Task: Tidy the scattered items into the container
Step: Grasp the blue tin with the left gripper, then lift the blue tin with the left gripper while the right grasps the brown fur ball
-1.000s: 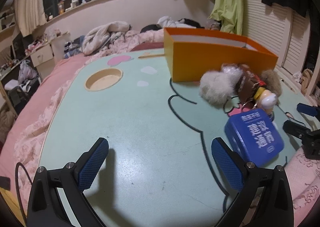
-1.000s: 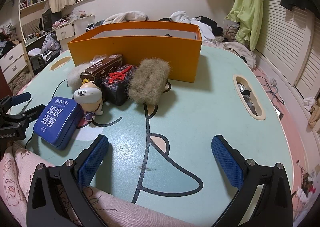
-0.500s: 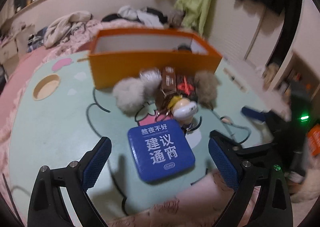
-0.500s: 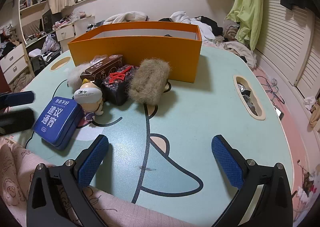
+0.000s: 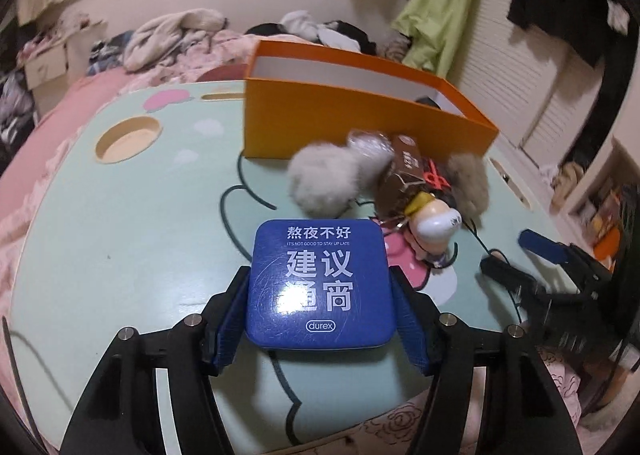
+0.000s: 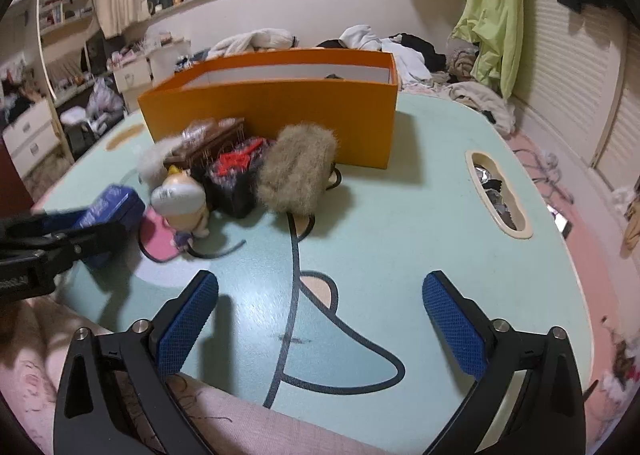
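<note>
Fingers of the left gripper (image 5: 320, 319) were wide apart over bare table (image 5: 132, 223) a moment ago. Now they are closing on the blue tin (image 5: 318, 287), one on each side. So the tin can soon go into the orange box (image 5: 360, 123) behind the fluffy toys. The right gripper (image 6: 320, 319) is closing a little too, with nothing in it.

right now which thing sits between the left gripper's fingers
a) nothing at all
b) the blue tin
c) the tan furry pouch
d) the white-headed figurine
b: in the left wrist view the blue tin sits squarely between the closing jaws of the left gripper, while the tan furry pouch and the figurine lie further off by the orange box.
</note>
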The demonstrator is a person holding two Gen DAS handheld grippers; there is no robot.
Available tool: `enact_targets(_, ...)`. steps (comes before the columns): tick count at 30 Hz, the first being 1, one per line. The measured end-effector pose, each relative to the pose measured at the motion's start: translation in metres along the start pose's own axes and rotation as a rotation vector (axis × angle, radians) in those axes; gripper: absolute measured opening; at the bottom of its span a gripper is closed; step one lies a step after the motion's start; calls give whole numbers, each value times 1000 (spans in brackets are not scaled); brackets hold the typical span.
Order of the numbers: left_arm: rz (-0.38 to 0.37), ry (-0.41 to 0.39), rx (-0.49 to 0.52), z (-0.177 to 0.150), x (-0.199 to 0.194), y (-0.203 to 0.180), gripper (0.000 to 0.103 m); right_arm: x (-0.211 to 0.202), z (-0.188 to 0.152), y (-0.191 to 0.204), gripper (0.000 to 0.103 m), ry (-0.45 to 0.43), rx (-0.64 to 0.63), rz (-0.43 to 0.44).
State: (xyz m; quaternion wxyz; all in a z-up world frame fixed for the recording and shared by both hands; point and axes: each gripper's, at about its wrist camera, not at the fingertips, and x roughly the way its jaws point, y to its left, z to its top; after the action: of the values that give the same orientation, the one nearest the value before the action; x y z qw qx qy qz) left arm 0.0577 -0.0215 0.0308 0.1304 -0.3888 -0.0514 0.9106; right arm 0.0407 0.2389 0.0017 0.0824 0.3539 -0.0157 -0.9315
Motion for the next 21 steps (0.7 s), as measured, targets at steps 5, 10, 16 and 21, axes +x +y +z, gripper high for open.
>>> enact_targets(5,7,2,8,0,3,-5,65,7,31,-10,68,2,142,89)
enact_targets(10,5,2,7,2,4,-4,65,14,46,-2,52,-24,166,92)
enact_targets(16,3,0,5,3,4,-2,65,16,30,-10,23,33,191,124)
enact_targets(21,-3,-43,0,5,-6,1,65,-5,20,-19,23,-42,197,142)
